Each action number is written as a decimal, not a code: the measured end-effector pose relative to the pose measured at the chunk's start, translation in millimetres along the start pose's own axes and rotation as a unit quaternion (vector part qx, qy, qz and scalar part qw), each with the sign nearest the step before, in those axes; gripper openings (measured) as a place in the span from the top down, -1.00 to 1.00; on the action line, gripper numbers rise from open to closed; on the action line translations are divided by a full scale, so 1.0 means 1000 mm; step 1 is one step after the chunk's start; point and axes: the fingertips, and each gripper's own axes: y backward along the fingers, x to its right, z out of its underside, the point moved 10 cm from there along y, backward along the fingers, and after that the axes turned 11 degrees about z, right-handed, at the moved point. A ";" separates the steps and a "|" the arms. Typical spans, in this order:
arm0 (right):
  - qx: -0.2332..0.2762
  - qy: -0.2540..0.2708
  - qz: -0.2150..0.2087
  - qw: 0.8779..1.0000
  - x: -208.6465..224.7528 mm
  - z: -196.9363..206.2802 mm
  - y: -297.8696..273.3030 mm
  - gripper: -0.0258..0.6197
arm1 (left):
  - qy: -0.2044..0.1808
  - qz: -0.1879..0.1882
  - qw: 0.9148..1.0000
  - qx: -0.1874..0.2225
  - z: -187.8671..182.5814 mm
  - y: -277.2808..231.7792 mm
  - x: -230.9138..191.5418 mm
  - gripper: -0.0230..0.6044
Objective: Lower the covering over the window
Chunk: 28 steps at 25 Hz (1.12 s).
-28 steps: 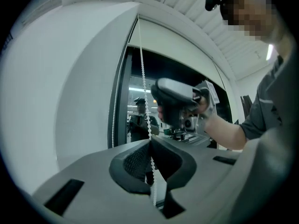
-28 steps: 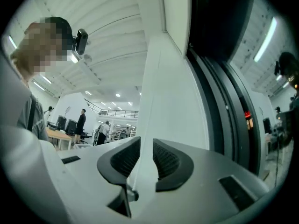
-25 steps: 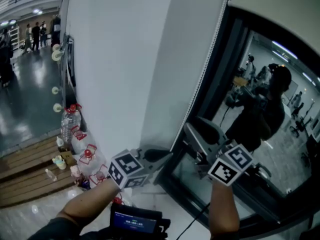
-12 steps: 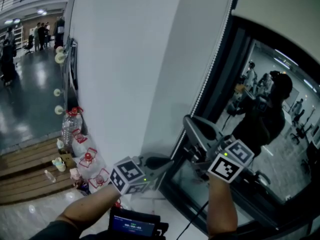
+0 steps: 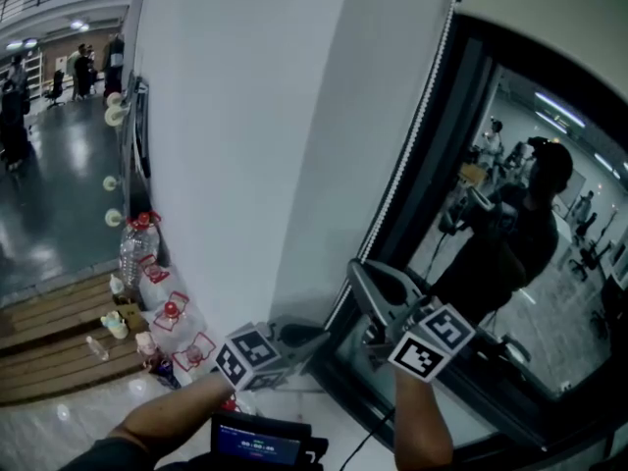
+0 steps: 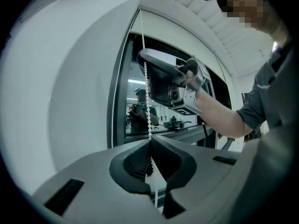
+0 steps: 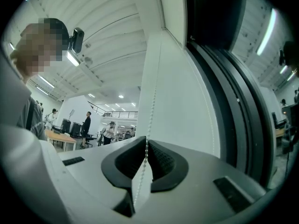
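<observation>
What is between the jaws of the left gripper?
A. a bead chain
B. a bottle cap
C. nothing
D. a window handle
A: in the left gripper view, the left gripper has its jaws closed on the bead chain, which hangs down beside the window.

Head camera steeply down on the window (image 5: 510, 263), cameras on my left hand-held gripper (image 5: 326, 336) and right hand-held gripper (image 5: 358, 275) close at its bead chain (image 6: 148, 106), shared by all.
</observation>
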 end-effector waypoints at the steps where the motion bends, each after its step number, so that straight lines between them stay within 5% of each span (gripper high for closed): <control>1: -0.005 0.003 0.002 1.000 -0.001 0.005 0.001 0.86 | 0.001 0.000 1.000 -0.006 0.005 -0.001 0.000 0.93; 9: -0.042 0.003 0.014 0.999 -0.006 0.052 0.002 0.87 | 0.040 -0.006 0.998 -0.046 0.051 -0.004 -0.010 0.94; 28: -0.051 0.004 0.020 0.999 -0.017 0.085 0.012 0.87 | 0.070 0.007 0.994 -0.081 0.082 -0.008 -0.006 0.94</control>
